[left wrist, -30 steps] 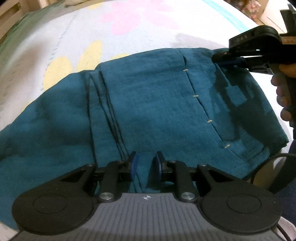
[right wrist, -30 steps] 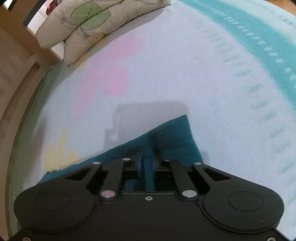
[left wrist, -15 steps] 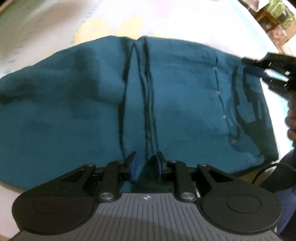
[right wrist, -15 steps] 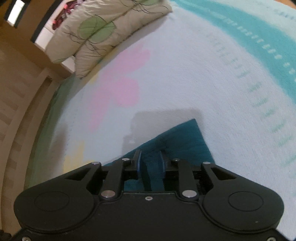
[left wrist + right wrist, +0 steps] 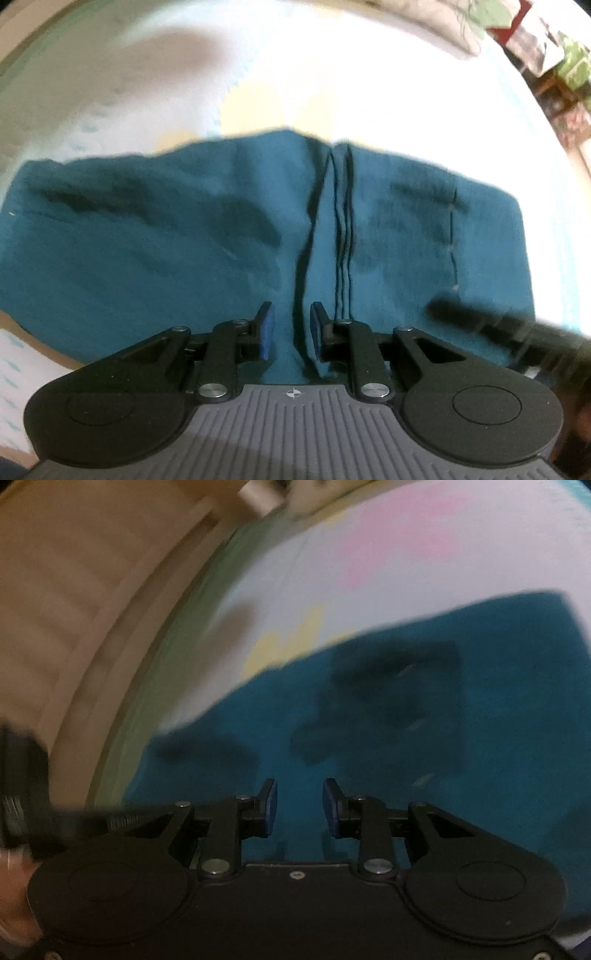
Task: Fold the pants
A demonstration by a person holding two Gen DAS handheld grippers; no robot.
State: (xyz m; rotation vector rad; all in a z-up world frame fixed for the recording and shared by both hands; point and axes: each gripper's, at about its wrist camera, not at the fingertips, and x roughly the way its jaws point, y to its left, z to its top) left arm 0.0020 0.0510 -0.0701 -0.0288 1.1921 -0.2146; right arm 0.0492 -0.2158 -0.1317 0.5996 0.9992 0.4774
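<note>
Two grippers now hang over the teal woven-cloth pants (image 5: 184,240), which lie folded flat on the pale flower-printed bedspread (image 5: 295,74). A second ago the right hand-held gripper (image 5: 299,805) was clamped on the far right corner of the pants; since then its jaws have parted and it has swung back across the cloth. Its blue pads (image 5: 269,805) stand apart with nothing between them, only flat teal fabric below. In the left wrist view the same tool is a dark blur at the right edge of the pants.

The left hand-held gripper (image 5: 288,328) has also shifted, so that the whole width of the pants now shows ahead of it, with the dark stacked fold edges (image 5: 341,240) running away from its tips. Its jaws are partly open, as they were a second ago; the near edge of the pants lies between the pads, but whether they press on it I cannot tell.

Judged from this, the last fold has been laid down and let go: the corner placed by the right tool rests on the pants and the bundle is a tidy rectangle. What remains is probably one more fold across the width, or smoothing.
</note>
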